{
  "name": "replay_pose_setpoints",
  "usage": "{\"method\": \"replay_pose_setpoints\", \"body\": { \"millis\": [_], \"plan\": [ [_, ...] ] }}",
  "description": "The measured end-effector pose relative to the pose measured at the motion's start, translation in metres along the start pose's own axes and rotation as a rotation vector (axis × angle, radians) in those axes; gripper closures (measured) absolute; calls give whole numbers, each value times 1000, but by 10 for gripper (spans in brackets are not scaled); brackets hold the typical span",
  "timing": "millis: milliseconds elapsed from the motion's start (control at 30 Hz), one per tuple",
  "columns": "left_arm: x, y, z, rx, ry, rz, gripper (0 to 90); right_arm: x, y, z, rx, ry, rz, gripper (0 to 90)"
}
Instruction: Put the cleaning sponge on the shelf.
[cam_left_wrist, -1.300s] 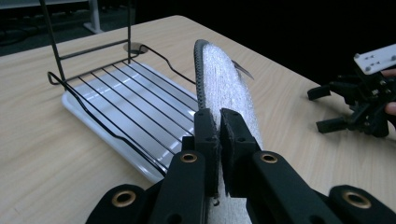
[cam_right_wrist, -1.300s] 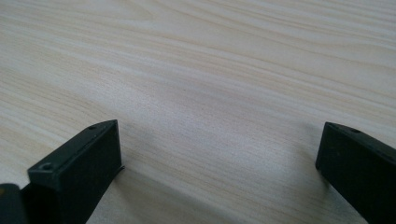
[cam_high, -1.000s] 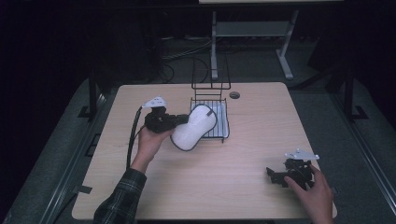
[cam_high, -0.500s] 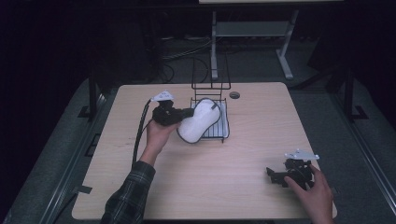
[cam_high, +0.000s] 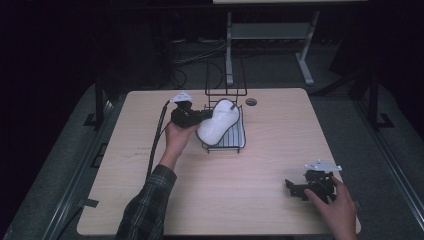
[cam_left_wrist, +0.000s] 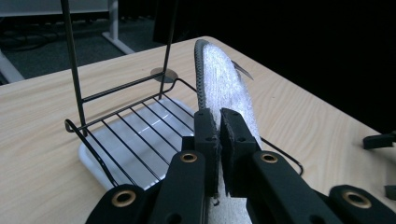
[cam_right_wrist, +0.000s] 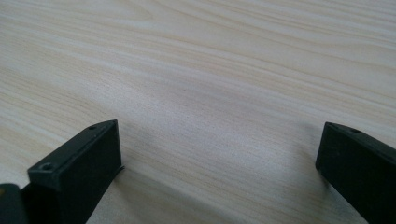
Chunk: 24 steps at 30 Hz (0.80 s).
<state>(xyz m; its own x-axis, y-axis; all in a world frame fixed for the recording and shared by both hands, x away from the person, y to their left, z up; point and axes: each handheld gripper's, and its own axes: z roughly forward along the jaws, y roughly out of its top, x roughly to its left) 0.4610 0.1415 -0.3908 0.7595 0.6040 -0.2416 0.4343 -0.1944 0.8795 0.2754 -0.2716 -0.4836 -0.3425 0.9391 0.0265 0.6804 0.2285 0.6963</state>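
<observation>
A white, sole-shaped padded piece (cam_high: 218, 123) with a grey rim is held on edge, tilted over a black wire rack (cam_high: 225, 93) that sits on a white tray (cam_high: 243, 140). My left gripper (cam_high: 202, 118) is shut on the piece's near end, just left of the rack. In the left gripper view the jaws (cam_left_wrist: 219, 119) pinch the white piece (cam_left_wrist: 225, 79) above the rack's wires (cam_left_wrist: 122, 127). My right gripper (cam_high: 291, 188) rests low at the table's front right with its jaws wide apart. Between them (cam_right_wrist: 219, 140) lies bare wood.
The light wooden table (cam_high: 280, 135) has a round cable hole (cam_high: 251, 101) behind the rack at the right. A cable trails from the left gripper toward the front left. Dark floor and a desk frame (cam_high: 229, 37) lie beyond the far edge.
My left gripper has carried the white piece farther from the person and a little right, so it now stands over the rack. The right gripper has stayed put.
</observation>
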Motion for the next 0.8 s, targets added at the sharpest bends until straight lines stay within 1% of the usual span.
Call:
{"method": "replay_pose_setpoints", "body": {
  "millis": [67,100,133,200,267,333,433,500,533,667,800],
  "plan": [
    [3,2,6,11,6,8,860,0,0,0,0,0,0,0],
    [5,2,9,1,7,4,860,0,0,0,0,0,0,0],
    [5,2,9,1,7,4,860,0,0,0,0,0,0,0],
    [9,2,14,9,12,-15,860,0,0,0,0,0,0,0],
    [12,1,19,5,8,-35,860,0,0,0,0,0,0,0],
    [16,2,23,24,15,-33,860,0,0,0,0,0,0,0],
    [18,3,25,23,13,-37,860,0,0,0,0,0,0,0],
    [20,2,27,17,7,-53,859,0,0,0,0,0,0,0],
    [21,1,28,22,6,-53,857,0,0,0,0,0,0,0],
    [26,-4,32,37,16,-60,850,0,0,0,0,0,0,0],
    [27,-5,33,40,23,-60,838,0,0,0,0,0,0,0]
  ]
}}
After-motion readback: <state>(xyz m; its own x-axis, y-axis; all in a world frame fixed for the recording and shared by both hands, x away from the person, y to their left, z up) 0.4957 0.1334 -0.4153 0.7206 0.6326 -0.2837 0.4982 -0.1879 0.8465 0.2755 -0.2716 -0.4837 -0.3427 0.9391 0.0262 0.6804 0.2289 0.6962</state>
